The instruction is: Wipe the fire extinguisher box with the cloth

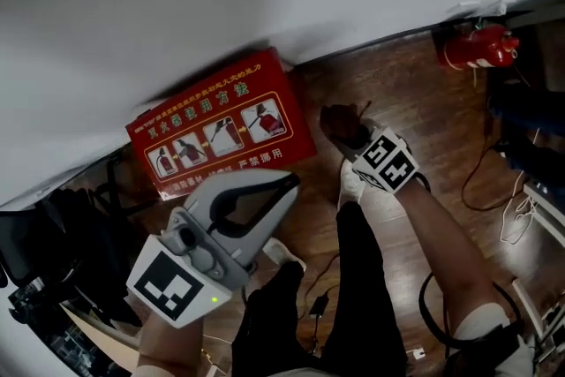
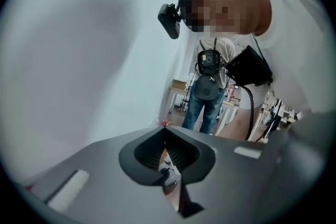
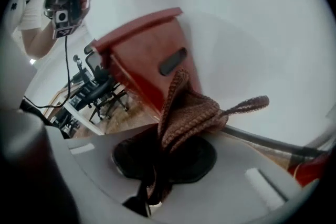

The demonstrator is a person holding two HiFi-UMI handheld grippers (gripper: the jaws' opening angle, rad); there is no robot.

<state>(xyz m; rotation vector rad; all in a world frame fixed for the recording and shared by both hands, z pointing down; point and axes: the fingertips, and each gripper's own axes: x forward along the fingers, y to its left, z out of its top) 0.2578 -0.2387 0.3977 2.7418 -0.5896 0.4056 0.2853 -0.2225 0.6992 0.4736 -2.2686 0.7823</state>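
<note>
The red fire extinguisher box (image 1: 221,132) stands on the wooden floor against the white wall, its pictured face towards me. My right gripper (image 1: 349,135) is just right of the box, shut on a brown knitted cloth (image 1: 340,121). In the right gripper view the cloth (image 3: 191,113) bunches out of the jaws of the right gripper (image 3: 168,141), close to the box's side (image 3: 144,60) with its dark handle slot. Held lower and nearer me, my left gripper (image 1: 284,185) has its grey jaws together on nothing. The left gripper (image 2: 166,139) looks up along the wall.
A red fire extinguisher (image 1: 477,49) lies on the floor at the far right by cables (image 1: 494,181). Dark office chairs (image 1: 62,243) crowd the left. A person in jeans (image 2: 210,97) stands behind near tables. My legs (image 1: 353,296) fill the lower middle.
</note>
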